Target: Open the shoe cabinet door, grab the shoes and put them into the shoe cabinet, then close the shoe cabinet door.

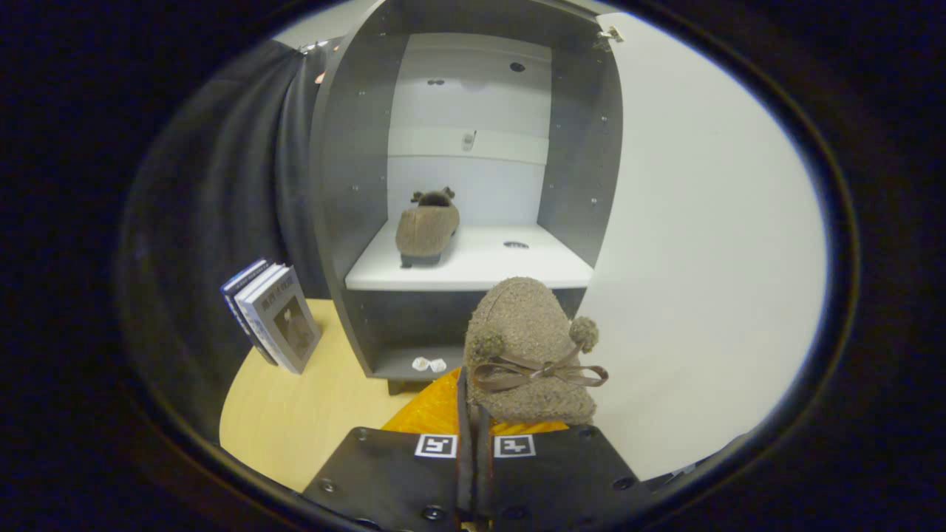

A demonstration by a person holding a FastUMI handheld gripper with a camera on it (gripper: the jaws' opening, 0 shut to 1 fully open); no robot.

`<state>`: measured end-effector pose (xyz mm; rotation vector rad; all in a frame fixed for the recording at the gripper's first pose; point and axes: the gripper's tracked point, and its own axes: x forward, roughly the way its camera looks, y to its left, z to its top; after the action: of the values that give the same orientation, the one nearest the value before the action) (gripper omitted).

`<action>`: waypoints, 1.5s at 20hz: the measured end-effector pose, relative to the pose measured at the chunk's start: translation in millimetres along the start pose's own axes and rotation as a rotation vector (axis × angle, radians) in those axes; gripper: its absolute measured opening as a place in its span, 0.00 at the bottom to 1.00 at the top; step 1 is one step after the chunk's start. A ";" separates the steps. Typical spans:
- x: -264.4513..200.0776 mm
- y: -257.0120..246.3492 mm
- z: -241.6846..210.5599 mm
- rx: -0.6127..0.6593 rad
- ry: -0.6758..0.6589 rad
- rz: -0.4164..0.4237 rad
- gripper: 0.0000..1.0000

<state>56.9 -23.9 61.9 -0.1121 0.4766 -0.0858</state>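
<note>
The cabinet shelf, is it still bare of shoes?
No, one fuzzy brown shoe already stands on the white shelf inside the open cabinet.

brown fuzzy shoe (528,347), grey cabinet (347,185)

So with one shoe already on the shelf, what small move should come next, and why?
Probably carry the fuzzy brown bow-topped shoe, pinched in the shut fingers, forward and up to the white shelf, beside the matching brown shoe; the grey cabinet's white door stands open.

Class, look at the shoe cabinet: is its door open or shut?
Open. The door is swung aside, baring the shelf with one shoe; the claw grips the other shoe.
</note>
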 end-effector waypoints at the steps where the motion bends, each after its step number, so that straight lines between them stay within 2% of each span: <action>1: 9.0 -2.9 13.3 -0.005 -0.013 0.002 0.04; 7: 97.6 -15.6 106.1 -0.002 -0.097 0.035 0.04; 9: 128.4 -14.3 125.4 0.016 -0.101 0.069 0.04; 13: 196.0 -20.1 148.8 0.026 -0.083 0.078 0.04; 17: 245.5 -17.9 156.6 0.008 -0.059 0.080 0.04; 20: 265.6 -13.0 150.7 0.036 -0.028 0.102 0.04; 26: 286.5 -3.6 135.9 0.061 0.048 0.150 0.05; 30: 288.1 -7.8 135.4 0.042 0.035 0.102 0.14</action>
<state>374.0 -51.0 52.0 -0.0448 0.5147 0.0026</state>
